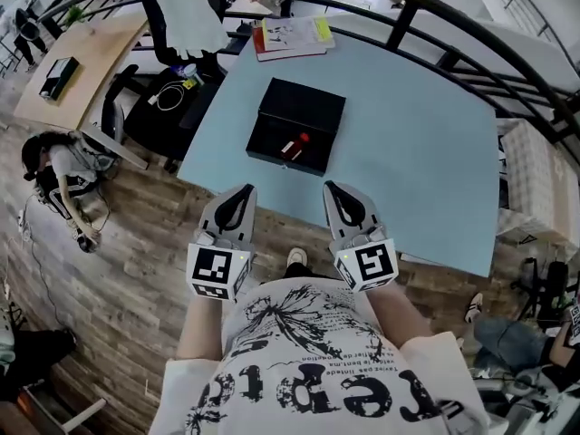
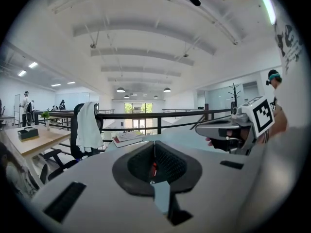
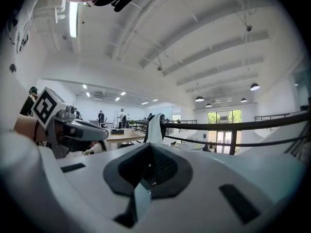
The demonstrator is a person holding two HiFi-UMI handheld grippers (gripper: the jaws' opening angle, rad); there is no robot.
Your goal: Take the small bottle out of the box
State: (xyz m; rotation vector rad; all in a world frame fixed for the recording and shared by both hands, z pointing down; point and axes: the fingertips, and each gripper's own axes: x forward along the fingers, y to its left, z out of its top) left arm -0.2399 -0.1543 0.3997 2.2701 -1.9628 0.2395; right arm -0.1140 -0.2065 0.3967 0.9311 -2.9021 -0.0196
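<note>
Squarely on the pale blue table [image 1: 417, 143] sits the open black box [image 1: 304, 107]. At 7 o'clock from the box, the left gripper [image 1: 243, 193] hovers by the table's near edge with its jaws pressed together on nothing. At 5 o'clock the right gripper [image 1: 333, 190] has its jaws likewise together and empty. Inside the box, toward its 6 o'clock side, lies the small bottle [image 1: 292, 146], red-capped
</note>
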